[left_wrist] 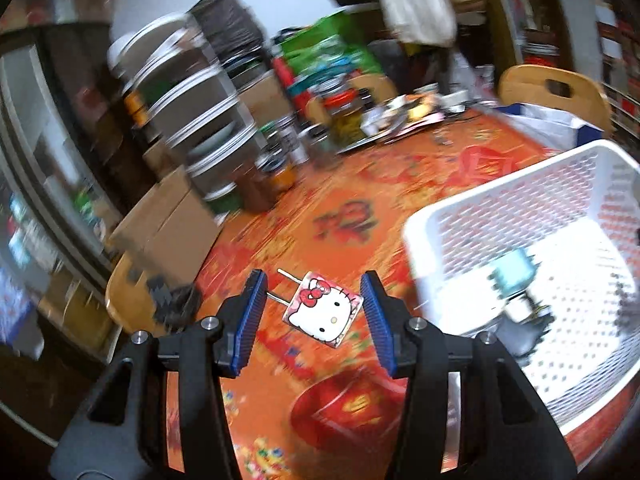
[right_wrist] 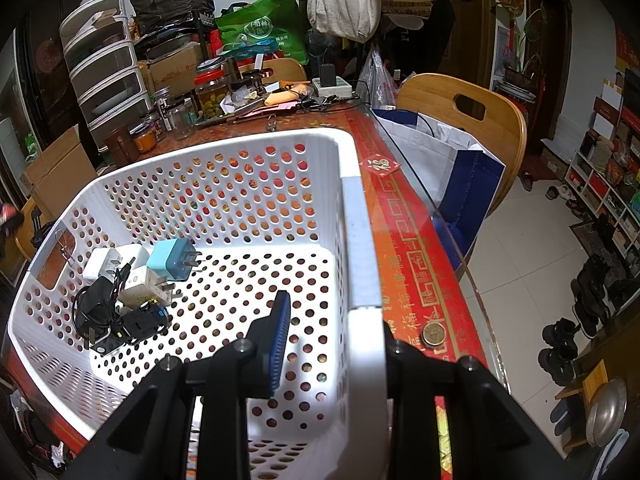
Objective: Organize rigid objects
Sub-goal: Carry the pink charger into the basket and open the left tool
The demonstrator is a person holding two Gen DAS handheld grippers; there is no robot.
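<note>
Blue-padded fingers of the left hand-held gripper (left_wrist: 316, 316) stand wide apart, and the Hello Kitty charger (left_wrist: 326, 312) lies on the orange tabletop (left_wrist: 340, 208) directly between them, touching neither pad that I can see. Its long axis runs from near right to far left, with the two metal prongs pointing far-left toward the left finger, so the flat printed face looks up and the jaws sit roughly across its shorter sides. This hand is plainly the nearer one; the charger does not show in the right wrist view at all.

To the right of the charger, just beside it, stands the white basket (left_wrist: 520, 184), which already holds a cluster of plug adapters (right_wrist: 132, 288) at its left side (a light blue one on top). The right hand-held gripper (right_wrist: 332, 344) straddles the basket's near right rim (right_wrist: 362, 260), one finger inside and one outside; it seems to grip the wall, though the outer pad is hidden, so I cannot tell for certain.
</note>
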